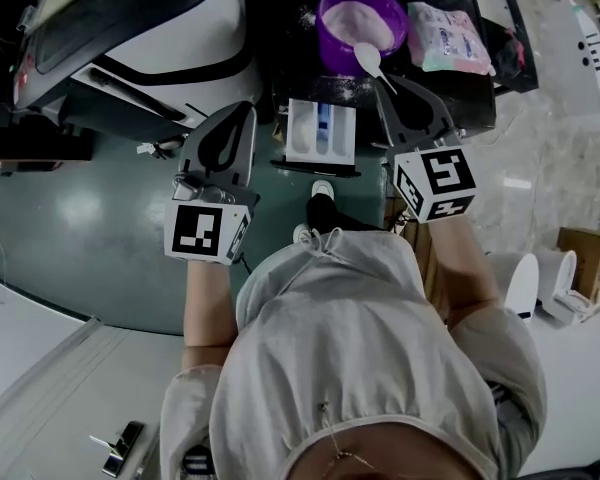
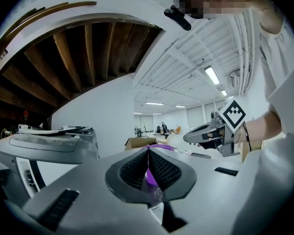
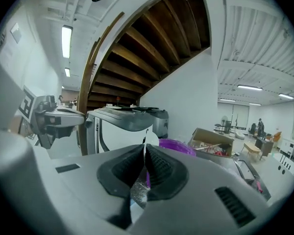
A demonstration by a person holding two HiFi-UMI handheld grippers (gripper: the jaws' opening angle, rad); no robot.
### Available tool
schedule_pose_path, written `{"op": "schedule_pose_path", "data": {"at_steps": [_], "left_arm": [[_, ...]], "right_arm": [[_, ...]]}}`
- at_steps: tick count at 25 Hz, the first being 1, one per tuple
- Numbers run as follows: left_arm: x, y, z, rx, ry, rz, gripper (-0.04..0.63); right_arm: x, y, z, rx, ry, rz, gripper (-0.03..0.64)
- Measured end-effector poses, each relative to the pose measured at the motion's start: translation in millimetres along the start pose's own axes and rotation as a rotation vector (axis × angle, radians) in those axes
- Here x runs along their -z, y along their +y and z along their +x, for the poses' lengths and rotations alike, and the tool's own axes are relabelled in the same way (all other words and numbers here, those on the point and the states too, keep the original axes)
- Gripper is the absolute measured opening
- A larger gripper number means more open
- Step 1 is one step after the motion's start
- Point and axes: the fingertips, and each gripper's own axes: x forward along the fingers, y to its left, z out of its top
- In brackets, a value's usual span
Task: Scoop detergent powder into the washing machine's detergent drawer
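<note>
A purple bowl (image 1: 360, 13) of white powder stands on the dark top beyond the open detergent drawer (image 1: 320, 131). My right gripper (image 1: 393, 85) is shut on the handle of a white spoon (image 1: 369, 59), whose scoop hangs over the bowl's near rim. In the right gripper view the spoon (image 3: 149, 142) sticks up from the closed pads, in front of the purple bowl (image 3: 179, 146). My left gripper (image 1: 236, 114) is shut and holds nothing, left of the drawer, by the washing machine (image 1: 130, 28). In the left gripper view its jaws (image 2: 148, 150) meet, with purple showing behind them.
A pink and white detergent bag (image 1: 446, 38) lies right of the bowl. A cardboard box (image 3: 213, 138) stands behind the bowl. The person's shoe (image 1: 321, 190) is below the drawer on the green floor (image 1: 90, 228). White seats (image 1: 540, 278) stand at the right.
</note>
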Motion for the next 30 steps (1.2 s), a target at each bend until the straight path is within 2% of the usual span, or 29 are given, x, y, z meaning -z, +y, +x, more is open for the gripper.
{"op": "schedule_pose_path", "data": {"at_steps": [7,14,18,22,27,30], "left_arm": [[-8,8,66,0.013,0.004,0.008,0.021],[0,8,107,0.016,0.031,0.0,0.021],[5,6,116,0.02,0.05,-0.002,0.021],[18,2,115,0.038,0.131,0.012,0.021],[12,3,117,0.023,0.072,-0.007,0.021],[15,3,112,0.026,0.063,0.004,0.021]], "right_arm": [[2,-52,54,-0.085,0.154,-0.065,0.011],[24,-77,91,-0.209,0.355,-0.142,0.011],[36,-78,100,-0.268,0.468,-0.193,0.011],[45,-77,106,-0.325,0.565,-0.245,0.011],[54,-72,117,-0.407,0.69,-0.278,0.011],[58,-76,123,-0.415,0.761,-0.314,0.011]]}}
